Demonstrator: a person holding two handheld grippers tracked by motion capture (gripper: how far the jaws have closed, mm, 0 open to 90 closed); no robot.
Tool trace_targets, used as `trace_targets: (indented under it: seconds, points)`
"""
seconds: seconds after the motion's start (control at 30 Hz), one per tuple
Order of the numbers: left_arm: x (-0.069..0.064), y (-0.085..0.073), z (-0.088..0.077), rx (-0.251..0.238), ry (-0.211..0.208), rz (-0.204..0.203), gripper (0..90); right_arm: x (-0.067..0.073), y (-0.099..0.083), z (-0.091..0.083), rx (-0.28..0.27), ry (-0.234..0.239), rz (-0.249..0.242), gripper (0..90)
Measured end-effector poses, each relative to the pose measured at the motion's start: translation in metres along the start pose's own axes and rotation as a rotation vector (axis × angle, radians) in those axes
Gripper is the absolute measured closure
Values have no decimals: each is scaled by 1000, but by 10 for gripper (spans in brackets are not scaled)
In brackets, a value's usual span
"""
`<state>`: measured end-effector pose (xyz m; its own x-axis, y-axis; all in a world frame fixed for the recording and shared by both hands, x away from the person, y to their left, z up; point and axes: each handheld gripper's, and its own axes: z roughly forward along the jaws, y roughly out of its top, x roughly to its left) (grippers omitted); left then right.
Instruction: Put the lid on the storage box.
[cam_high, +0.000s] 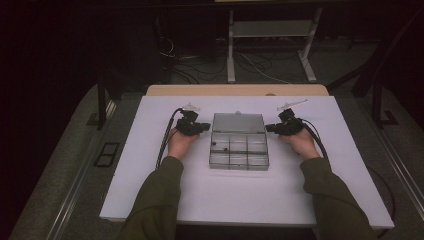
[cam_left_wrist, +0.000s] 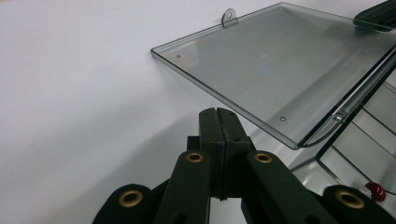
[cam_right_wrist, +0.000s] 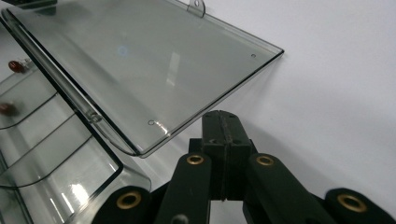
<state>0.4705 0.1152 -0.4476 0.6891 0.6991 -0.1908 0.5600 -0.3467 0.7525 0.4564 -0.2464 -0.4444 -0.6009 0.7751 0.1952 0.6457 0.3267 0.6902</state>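
Gripper by gripper, from left to right: we are holding our left gripper (cam_high: 204, 126) clenched, its jaws pressed flat together on nothing, just beside the left edge of the clear plastic box (cam_high: 239, 150). In the left gripper view its jaws are sitting just below the near corner of the box's open lid (cam_left_wrist: 275, 70), which is lying back, tilted above the white tabletop (cam_high: 240, 200). The box is resting mid-tabletop between our hands, its divided compartments facing up, with small dark-red beads (cam_right_wrist: 16, 66) lying in some. On the right, we are keeping our right gripper (cam_high: 270, 128) clenched too, empty, just beside the lid's right edge.
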Motion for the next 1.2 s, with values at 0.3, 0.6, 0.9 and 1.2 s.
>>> trace_targets:
  seconds: [0.3, 0.6, 0.9, 1.2]
  points:
    - [-2, 2, 4, 15, -1, 1, 890, 0, -1, 7, 9, 2, 1, 890]
    - [3, 5, 6, 13, -3, -3, 890, 1, 1, 15, 14, -2, -7, 890]
    - [3, 3, 16, 41, -8, -10, 890, 0, 4, 17, 4, 4, 0, 890]
    - [2, 4, 17, 31, -20, -18, 890, 1, 7, 19, -7, 6, 1, 891]
